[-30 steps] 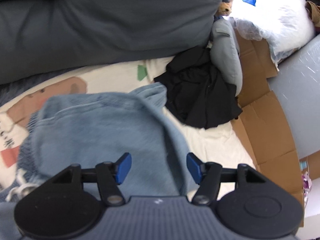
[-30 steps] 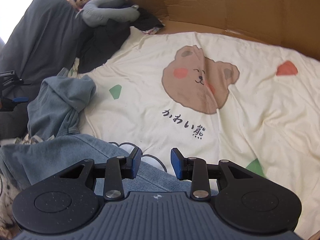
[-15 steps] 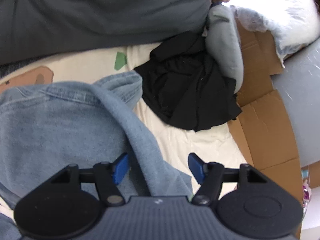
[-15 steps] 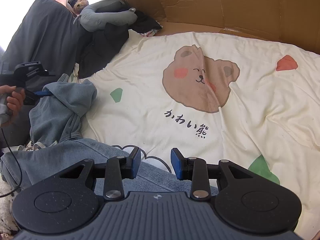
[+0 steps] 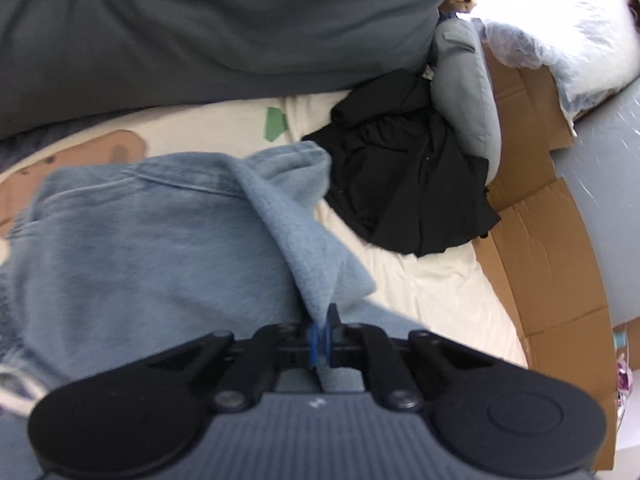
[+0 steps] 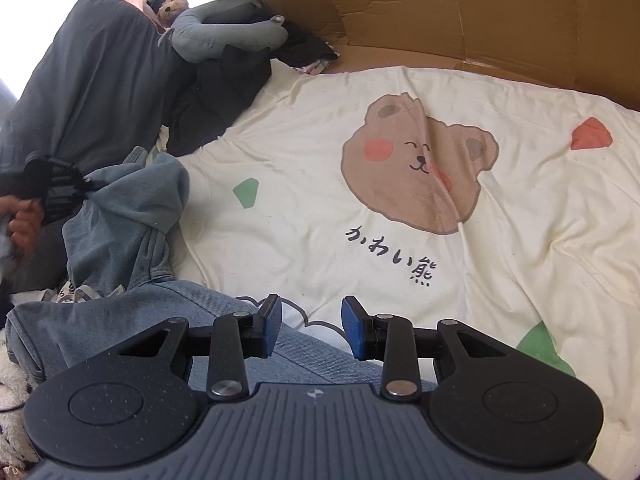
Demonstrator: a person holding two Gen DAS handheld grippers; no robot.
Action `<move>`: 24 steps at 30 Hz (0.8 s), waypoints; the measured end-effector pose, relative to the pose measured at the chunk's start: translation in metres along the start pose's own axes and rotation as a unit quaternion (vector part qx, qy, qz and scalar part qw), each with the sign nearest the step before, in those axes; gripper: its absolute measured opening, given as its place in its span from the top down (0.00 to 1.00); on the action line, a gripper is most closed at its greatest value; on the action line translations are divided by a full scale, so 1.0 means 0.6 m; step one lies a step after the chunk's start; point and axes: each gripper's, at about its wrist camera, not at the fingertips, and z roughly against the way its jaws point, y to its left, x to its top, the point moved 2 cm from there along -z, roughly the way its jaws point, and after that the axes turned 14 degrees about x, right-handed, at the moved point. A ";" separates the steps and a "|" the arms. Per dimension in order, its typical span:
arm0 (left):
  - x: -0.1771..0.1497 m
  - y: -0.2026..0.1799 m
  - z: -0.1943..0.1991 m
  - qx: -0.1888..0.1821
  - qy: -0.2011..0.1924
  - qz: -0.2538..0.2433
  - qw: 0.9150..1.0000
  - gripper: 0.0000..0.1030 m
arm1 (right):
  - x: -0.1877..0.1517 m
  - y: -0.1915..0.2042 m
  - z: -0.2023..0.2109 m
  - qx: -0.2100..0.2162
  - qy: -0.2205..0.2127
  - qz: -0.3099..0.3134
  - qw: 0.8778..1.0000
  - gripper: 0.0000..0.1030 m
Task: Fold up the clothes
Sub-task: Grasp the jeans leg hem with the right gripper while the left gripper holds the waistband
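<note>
A pair of light blue jeans (image 5: 140,248) lies bunched on the cream bear-print blanket (image 6: 400,208). My left gripper (image 5: 321,334) is shut on a raised fold of the jeans, the cloth pinched between its blue pads. In the right wrist view the same jeans (image 6: 128,216) sit at the left, with the left gripper (image 6: 78,190) and a hand (image 6: 24,224) at their upper edge. My right gripper (image 6: 311,330) stands open just above a flat part of the jeans near the front, nothing between its fingers.
A black garment (image 5: 404,184) lies crumpled past the jeans, against a grey neck pillow (image 5: 468,92). A dark grey duvet (image 5: 200,28) fills the far side. Flattened cardboard (image 6: 460,20) borders the blanket. A small plush bear (image 6: 170,6) sits by the pillow.
My left gripper has gone from open to shut, pinching a fold of the jeans. The right gripper has barely moved and stays open.
</note>
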 end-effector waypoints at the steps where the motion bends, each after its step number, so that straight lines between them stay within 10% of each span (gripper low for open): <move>1: -0.005 0.011 0.010 0.002 0.002 -0.003 1.000 0.97 | 0.002 0.001 0.000 0.001 -0.002 0.002 1.000 0.61; 24: -0.124 0.257 0.156 0.111 0.066 -0.007 0.992 0.97 | 0.109 0.119 -0.090 0.077 0.056 0.119 0.988 0.61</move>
